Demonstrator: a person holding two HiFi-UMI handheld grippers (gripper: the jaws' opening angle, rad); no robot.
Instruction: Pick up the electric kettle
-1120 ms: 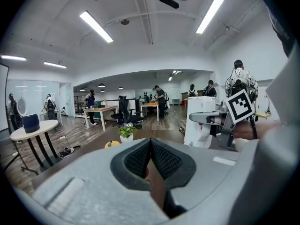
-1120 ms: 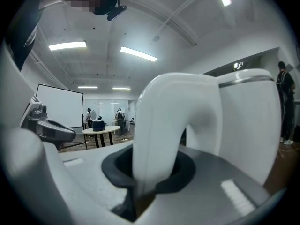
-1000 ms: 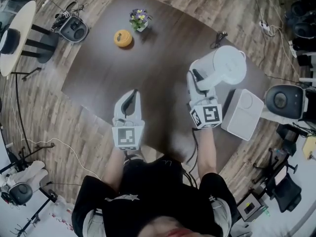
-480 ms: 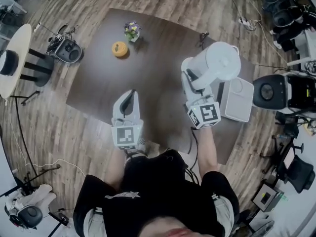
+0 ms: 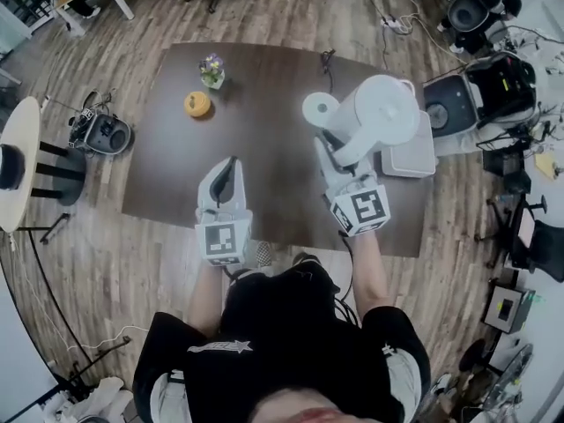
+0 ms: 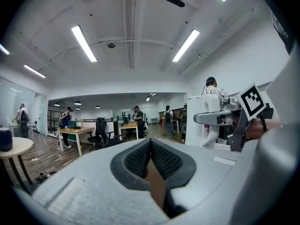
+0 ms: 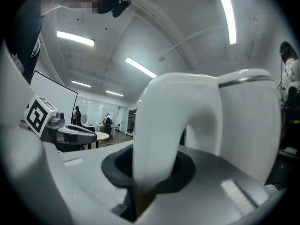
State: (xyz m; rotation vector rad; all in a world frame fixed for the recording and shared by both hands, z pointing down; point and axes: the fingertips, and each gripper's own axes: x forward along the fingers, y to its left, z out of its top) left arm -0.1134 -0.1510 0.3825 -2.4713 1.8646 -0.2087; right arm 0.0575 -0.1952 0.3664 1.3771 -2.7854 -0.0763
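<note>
Right gripper [image 5: 333,144] clamps the arched handle [image 7: 157,125] of the white plastic electric kettle [image 5: 384,111], held upright just ahead, off its round white base [image 5: 320,108]; left gripper [image 5: 227,171], closed and empty, is well apart

White electric kettle [image 5: 381,111], dark brown table [image 5: 264,139]
</note>
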